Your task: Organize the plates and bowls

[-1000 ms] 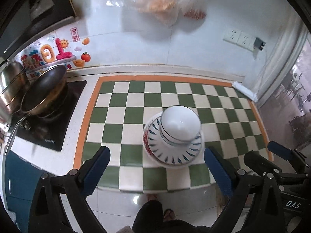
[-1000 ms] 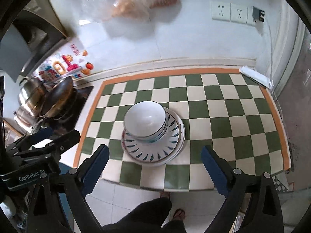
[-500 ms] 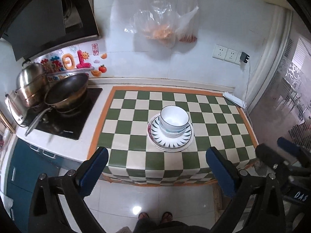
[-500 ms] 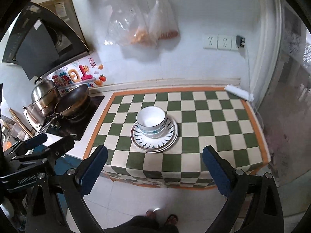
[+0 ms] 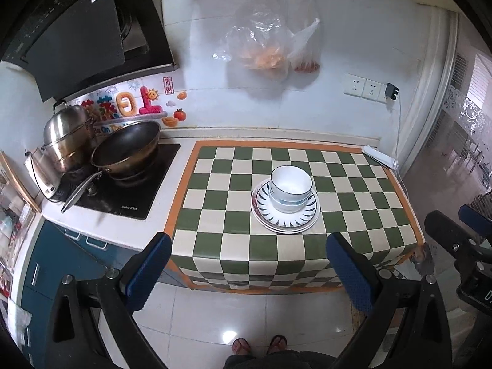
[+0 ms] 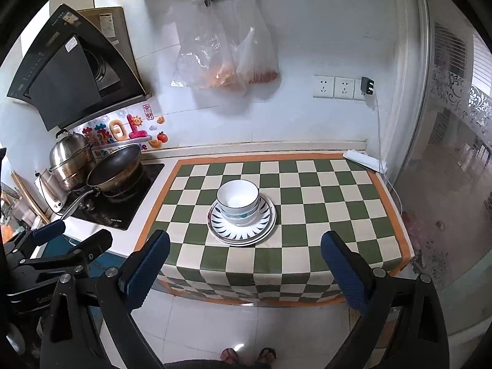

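White bowls (image 5: 290, 187) sit nested on a stack of blue-patterned plates (image 5: 285, 219) in the middle of the green-and-white checked counter (image 5: 233, 193). The same bowls (image 6: 237, 201) and plates (image 6: 241, 229) show in the right wrist view. My left gripper (image 5: 249, 273) is open and empty, held well back from the counter over the floor. My right gripper (image 6: 244, 272) is open and empty too, also back from the counter's front edge. Each gripper shows at the edge of the other's view.
A wok (image 5: 126, 150) and steel pots (image 5: 66, 144) stand on the black hob (image 5: 123, 190) at the left, under a range hood (image 5: 83, 40). Plastic bags (image 5: 264, 46) hang on the wall. A power strip (image 5: 379, 155) lies at the counter's back right. Feet show on the tiled floor (image 5: 215, 316).
Both grippers have pulled back and up, away from the counter. The bowls and plates now look smaller and farther off. The stack itself has not moved.
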Tool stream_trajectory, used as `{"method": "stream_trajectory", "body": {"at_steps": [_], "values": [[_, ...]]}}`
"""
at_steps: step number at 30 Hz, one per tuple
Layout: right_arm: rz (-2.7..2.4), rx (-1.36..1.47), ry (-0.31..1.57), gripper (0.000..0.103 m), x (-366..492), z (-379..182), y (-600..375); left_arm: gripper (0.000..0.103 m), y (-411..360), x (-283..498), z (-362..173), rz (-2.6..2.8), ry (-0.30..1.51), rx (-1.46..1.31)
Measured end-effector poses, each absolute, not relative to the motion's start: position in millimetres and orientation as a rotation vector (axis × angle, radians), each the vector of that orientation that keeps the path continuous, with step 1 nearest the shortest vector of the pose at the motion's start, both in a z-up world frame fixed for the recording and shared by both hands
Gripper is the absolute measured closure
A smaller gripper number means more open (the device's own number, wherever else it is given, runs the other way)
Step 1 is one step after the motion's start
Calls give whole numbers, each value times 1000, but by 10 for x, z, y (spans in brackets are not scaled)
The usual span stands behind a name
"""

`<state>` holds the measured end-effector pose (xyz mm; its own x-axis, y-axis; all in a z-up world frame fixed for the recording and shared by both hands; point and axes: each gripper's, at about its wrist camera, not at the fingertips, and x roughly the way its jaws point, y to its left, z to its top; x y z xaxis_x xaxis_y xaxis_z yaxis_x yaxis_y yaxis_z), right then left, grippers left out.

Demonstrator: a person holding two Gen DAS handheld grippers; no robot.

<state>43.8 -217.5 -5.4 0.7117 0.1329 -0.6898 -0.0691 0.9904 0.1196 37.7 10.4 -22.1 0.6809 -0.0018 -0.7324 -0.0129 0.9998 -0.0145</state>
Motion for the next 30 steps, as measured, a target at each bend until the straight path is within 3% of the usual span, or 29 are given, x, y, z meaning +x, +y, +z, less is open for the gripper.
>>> {"method": "stream_trajectory", "body": {"at_steps": [30], "values": [[81, 105, 803, 2, 424, -166, -2261, 0, 103, 260, -174, -5, 800, -17]]}}
